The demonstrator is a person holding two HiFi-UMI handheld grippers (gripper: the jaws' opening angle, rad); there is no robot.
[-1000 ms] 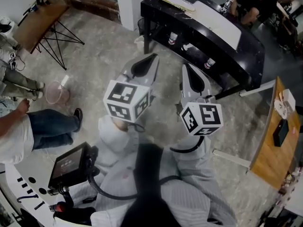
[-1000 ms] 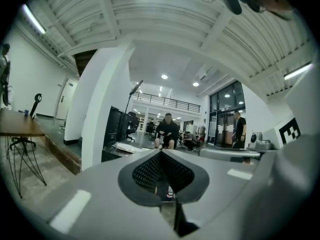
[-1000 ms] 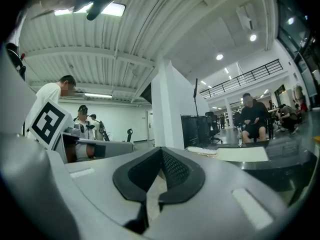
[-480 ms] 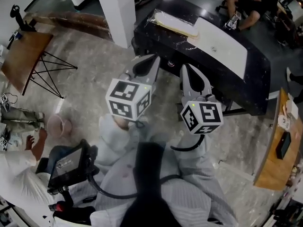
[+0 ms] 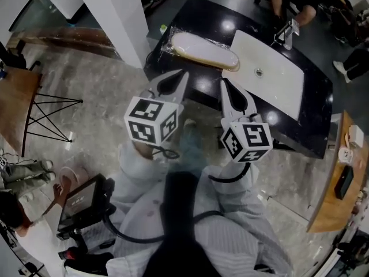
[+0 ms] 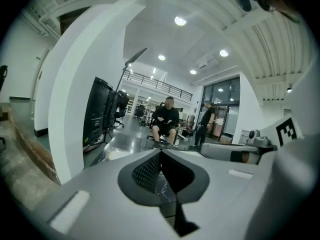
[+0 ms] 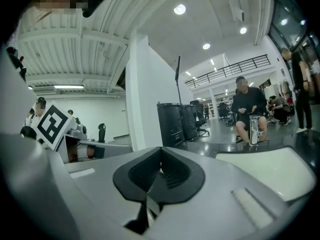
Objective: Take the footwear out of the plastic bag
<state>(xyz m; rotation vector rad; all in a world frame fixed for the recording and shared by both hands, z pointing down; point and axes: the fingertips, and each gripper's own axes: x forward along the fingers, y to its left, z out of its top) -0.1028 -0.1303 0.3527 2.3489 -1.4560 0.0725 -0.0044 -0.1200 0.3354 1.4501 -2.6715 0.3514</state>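
Both hands are held up side by side, the left hand-held gripper and right hand-held gripper pointing at the glossy black table, each with its jaws closed on nothing. Their cubes carry black-and-white square markers. The clear plastic bag holding pale footwear lies untouched on the table's left end, ahead of the left hand-held gripper and near a white rectangular board. A white pillar stands to the left

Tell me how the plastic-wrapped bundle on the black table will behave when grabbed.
The plastic bag looks thin and crinkled at its edges, so it probably crumples and slips in the jaws. Its pale contents hold a long rounded shape, so they are likely firmer than the wrap.
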